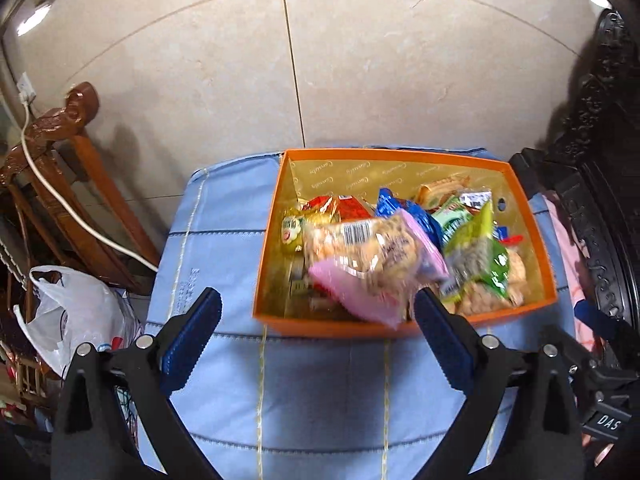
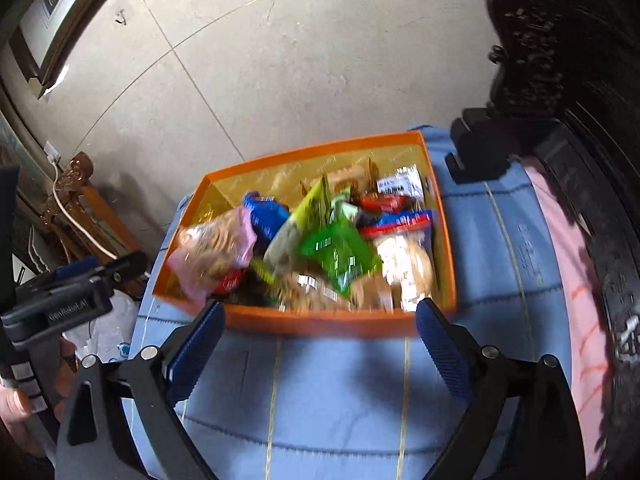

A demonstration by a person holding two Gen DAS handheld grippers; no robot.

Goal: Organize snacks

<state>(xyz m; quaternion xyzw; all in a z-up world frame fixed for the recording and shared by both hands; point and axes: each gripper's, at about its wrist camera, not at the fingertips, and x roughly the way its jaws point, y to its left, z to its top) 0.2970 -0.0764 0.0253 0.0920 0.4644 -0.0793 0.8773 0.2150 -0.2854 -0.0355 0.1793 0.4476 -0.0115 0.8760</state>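
I see my left gripper with its jaws spread wide and nothing between them, hovering at the near rim of the orange cardboard box with gold lining. My right gripper has its jaws just as wide and bare, at the same near rim. The box sits on a pale blue quilted cover. Inside lie the snacks: a pink-edged clear packet of biscuits, a green packet and a blue packet, all blurred
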